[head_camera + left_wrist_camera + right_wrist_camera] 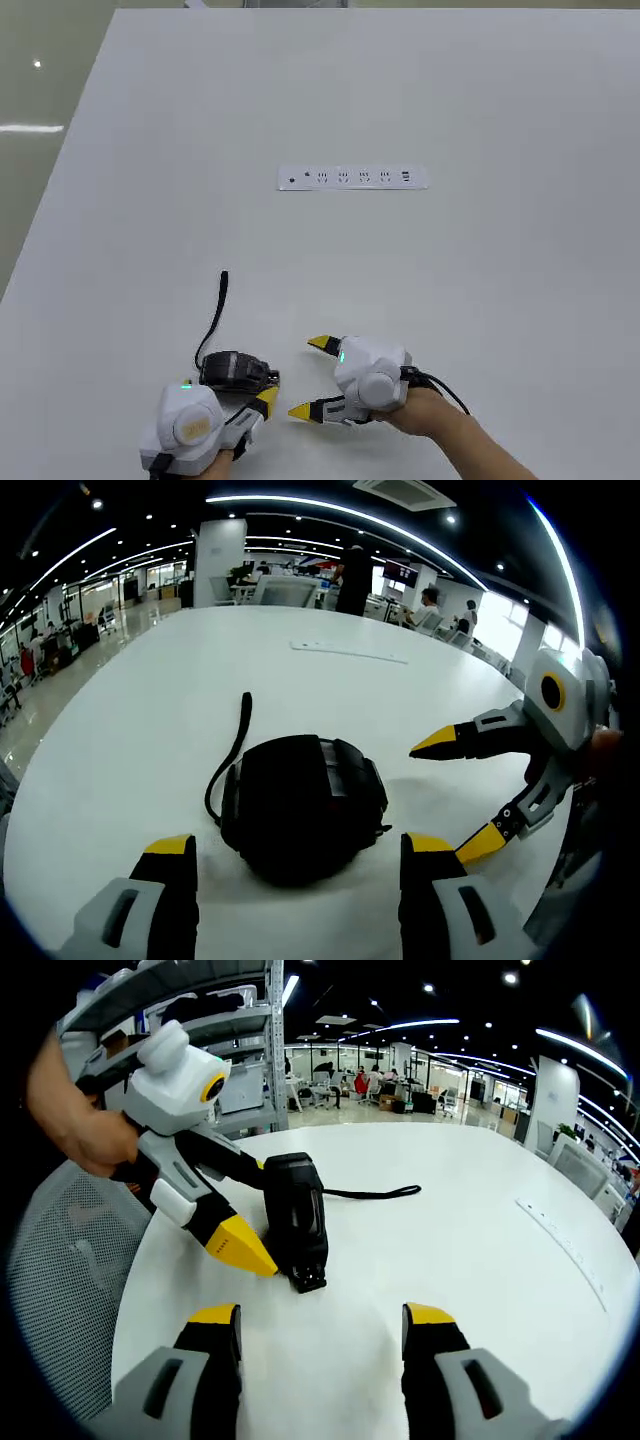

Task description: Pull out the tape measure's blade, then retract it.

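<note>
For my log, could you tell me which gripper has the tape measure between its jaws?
The left gripper: its open jaws flank the black tape measure, whereas the right gripper points its open jaws at it from the side, holding nothing.

A wide white table point(500, 300) is seen throughout, with a white power strip point(352, 178) laid flat towards its far middle, and a glossy pale floor point(40, 100) is shown past its left edge. In the gripper views a large open office is revealed, lit by long ceiling light strips point(300, 502) and small spotlights, with a white pillar point(220, 555) and seated people point(430, 605) at the far end. A metal shelving rack point(273, 1080) and a grey mesh chair point(60, 1280) are placed near the table's edge.
</note>
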The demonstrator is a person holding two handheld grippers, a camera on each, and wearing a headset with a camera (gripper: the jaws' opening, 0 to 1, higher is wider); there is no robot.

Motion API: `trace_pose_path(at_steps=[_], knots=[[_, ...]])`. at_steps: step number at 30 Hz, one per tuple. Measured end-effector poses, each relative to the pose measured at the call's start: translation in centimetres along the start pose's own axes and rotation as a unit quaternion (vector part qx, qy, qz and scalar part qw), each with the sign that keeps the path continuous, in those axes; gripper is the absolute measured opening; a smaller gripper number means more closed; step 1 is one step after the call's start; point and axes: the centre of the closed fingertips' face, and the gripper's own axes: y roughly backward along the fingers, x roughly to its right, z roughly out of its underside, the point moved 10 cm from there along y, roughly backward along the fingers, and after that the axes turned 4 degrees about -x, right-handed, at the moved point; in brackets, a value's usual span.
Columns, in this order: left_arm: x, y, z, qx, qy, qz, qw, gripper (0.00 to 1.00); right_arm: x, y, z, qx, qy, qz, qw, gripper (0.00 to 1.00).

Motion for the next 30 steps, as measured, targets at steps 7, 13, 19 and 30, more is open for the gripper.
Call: trace_pose_path(at_steps=[7,13,19,30], knots=[[-1.3,1.1,0.2,0.015,-0.044,0.061,0.997,0.88,-0.5,2.0,0.9,0.021,-0.038,0.026,0.9987,0.77],[-1.7,1.8,0.1,0.026,-0.071,0.085,0.9935,0.93,-0.7,3.0,1.4,0.028,-0.047,0.035,0.9979,0.85],[-2.4,2.9,-0.3,0.04,-0.133,0.134,0.9811,0.98,-1.5,6.2,2.7,0.065,-0.077,0.081,0.9916,0.9],[-3.5,4.0,-0.5,0.048,-0.161,0.162,0.9725,1.0,-3.2,9.5,4.7,0.08,-0.113,0.114,0.9838,0.96]])
